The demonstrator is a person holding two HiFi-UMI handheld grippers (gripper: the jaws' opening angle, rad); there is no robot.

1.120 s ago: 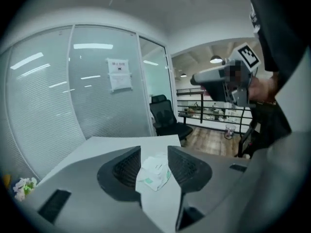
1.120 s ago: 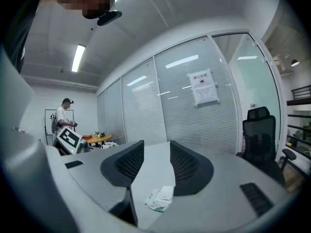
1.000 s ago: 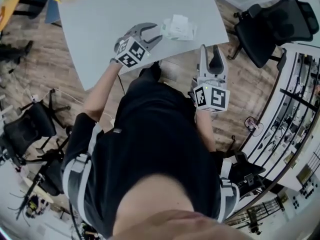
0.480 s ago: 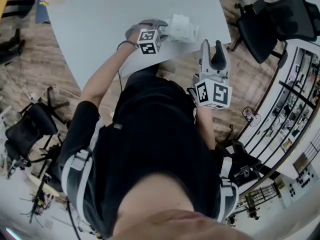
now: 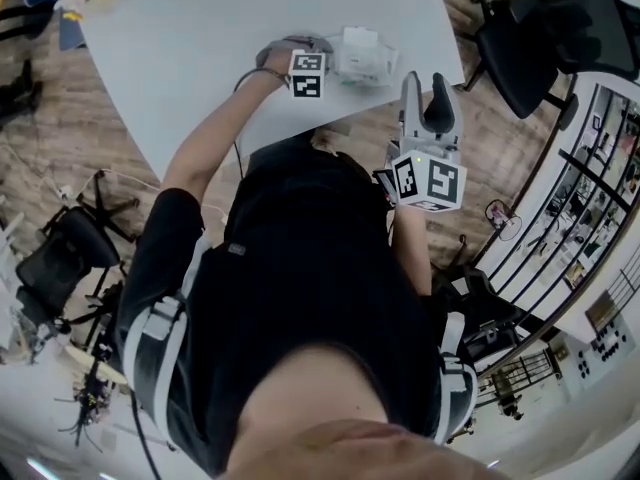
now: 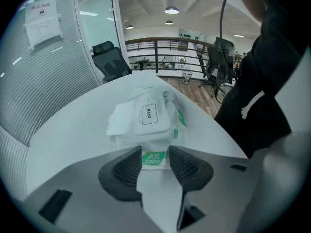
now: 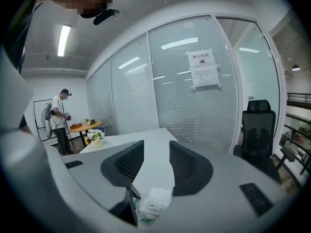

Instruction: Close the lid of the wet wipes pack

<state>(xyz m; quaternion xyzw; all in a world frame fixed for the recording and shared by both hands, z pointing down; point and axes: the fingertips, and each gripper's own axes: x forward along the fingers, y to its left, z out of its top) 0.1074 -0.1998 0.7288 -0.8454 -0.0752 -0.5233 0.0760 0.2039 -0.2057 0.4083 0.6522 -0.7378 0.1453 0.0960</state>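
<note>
Now | crinkly white wipes pack (image 6: 163, 136) | rectangular label (image 6: 149, 113) | smooth matte table (image 6: 63, 140)

Wet wipes pack (image 6: 148, 115): near end lost behind the left gripper (image 6: 155, 150), green label (image 6: 154, 159) print too small to read.

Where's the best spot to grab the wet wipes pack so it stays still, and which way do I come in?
Take the wet wipes pack by its short end with the green label, coming down steeply from that end's side. That end looks flat and thin with bare table around it, and gripping there leaves the lid in the middle free to press shut.
</note>
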